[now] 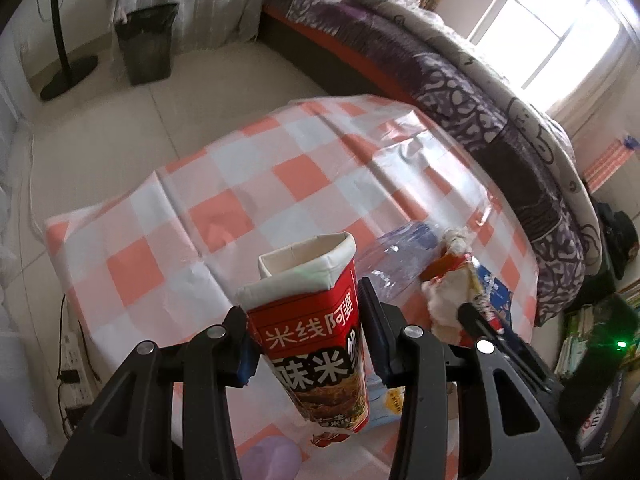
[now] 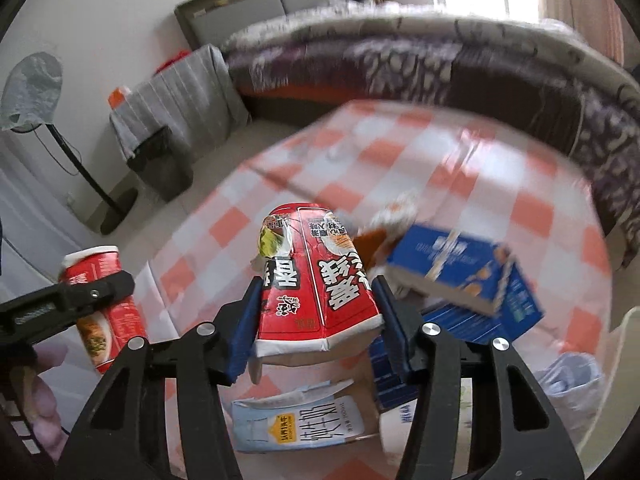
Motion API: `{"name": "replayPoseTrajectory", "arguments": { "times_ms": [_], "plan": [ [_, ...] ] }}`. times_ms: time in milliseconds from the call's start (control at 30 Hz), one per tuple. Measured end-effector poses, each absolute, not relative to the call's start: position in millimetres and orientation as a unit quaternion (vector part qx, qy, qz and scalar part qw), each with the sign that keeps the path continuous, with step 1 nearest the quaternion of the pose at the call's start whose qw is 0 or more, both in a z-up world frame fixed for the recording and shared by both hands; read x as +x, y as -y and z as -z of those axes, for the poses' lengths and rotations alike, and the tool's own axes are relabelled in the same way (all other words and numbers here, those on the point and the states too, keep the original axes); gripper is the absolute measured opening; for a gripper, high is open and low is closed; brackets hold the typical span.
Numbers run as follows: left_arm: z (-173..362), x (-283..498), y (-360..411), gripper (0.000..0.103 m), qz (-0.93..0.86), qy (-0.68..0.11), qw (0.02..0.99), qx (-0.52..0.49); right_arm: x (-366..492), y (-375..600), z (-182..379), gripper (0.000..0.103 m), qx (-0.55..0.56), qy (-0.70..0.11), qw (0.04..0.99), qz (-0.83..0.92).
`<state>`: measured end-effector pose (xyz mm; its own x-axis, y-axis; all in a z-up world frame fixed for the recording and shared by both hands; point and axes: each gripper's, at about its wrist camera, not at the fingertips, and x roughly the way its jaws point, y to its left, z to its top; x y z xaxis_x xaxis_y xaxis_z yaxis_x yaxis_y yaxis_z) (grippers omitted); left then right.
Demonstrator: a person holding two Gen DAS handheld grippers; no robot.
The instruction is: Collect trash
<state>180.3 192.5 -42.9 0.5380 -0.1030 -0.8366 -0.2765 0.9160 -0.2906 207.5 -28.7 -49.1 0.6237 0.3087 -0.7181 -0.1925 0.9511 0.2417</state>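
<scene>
A bedroom is shown: a bed with a patterned quilt runs along the far side, and a low table under a red-and-white checked cloth stands on the tiled floor in front of it. Beyond the table's far left corner, well apart from it, a dark trash bin is seen beside a fan stand.

The left tongs are clenched on a red noodle cup, held clear of the table with its open mouth pointing away from the camera. The right tongs are likewise clenched on a second red noodle cup, squashed, its rim toward the camera and its base pointing forward.

More trash is left on the near right part of the table: a blue carton, a flattened milk carton, a clear plastic bottle and crumpled tissue.

The coming move is judged to turn on the bin, which lies forward and to the left of both tongs. The left hand is judged the nearer, so its cup would probably be carried over first.
</scene>
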Motion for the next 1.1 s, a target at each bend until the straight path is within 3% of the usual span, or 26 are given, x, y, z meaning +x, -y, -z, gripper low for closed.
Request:
{"name": "replayPoseTrajectory", "arguments": {
  "times_ms": [433, 733, 1100],
  "plan": [
    [11, 174, -138, 0.044, -0.034, -0.400, 0.904, -0.144, 172, 72, 8, 0.053, 0.021, -0.312, 0.948, -0.064],
    [-10, 163, -85, 0.044, -0.007, -0.342, 0.933, -0.115, 155, 123, -4, 0.054, 0.047, -0.295, 0.954, -0.012],
    [-9, 163, -24, 0.044, 0.031, -0.335, 0.938, -0.082, 130, 204, -11, 0.055, 0.090, -0.287, 0.950, 0.084]
  ]
}}
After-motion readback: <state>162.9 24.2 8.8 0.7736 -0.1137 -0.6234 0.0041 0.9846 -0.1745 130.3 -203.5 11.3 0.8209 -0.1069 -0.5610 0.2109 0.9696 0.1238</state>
